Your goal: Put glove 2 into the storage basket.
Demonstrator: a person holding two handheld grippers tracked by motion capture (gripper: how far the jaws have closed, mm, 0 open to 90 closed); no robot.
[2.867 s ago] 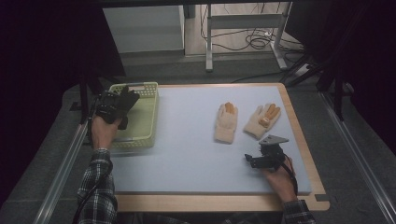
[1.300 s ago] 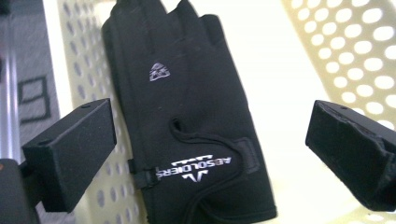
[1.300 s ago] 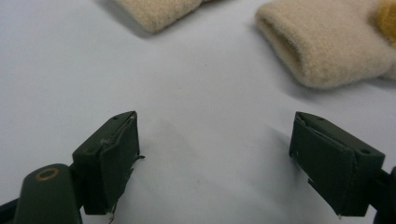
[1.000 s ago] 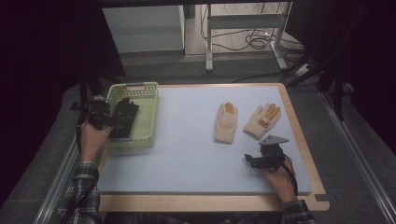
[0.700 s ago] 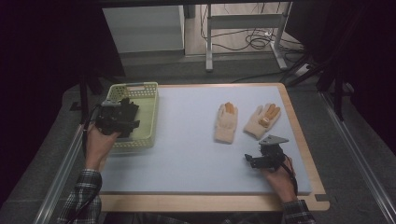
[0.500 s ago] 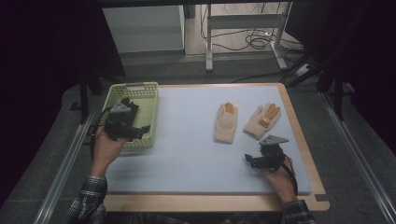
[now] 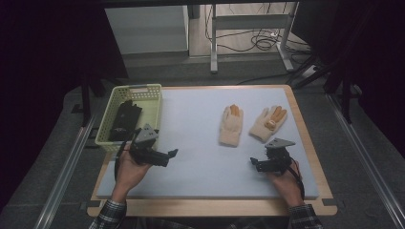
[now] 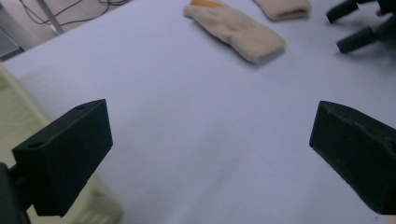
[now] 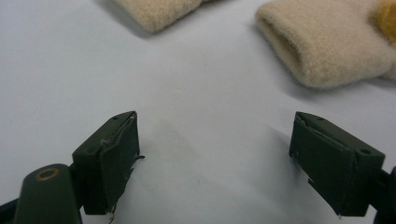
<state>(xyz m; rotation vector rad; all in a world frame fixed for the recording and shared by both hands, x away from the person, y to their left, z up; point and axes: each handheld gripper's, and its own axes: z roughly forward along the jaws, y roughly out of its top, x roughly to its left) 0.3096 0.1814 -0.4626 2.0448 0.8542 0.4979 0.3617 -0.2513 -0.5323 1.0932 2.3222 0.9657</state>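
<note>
Two beige gloves with orange patches lie flat on the pale mat, one (image 7: 231, 125) beside the other (image 7: 268, 124). My left gripper (image 7: 169, 155) hovers over the mat just right of the yellow-green basket (image 7: 137, 88), jaws wide open and empty. Its own view looks across bare mat at the nearer glove (image 8: 238, 29), between the spread jaws of the left gripper (image 8: 210, 135). My right gripper (image 7: 255, 164) rests low near the front right, open and empty. The right gripper (image 9: 217, 149) faces the cuff of a glove (image 9: 327, 42), which lies a short way ahead.
A black item (image 7: 123, 119) lies inside the basket at the table's left. The mat sits on a wooden board with a raised edge (image 7: 305, 138). Metal rails run along both sides of the table. The basket's wall (image 8: 14, 116) shows beside my left jaw.
My left gripper has pulled out from over the basket, coming forward and right to hover above the mat. The right gripper and both gloves have stayed put.
</note>
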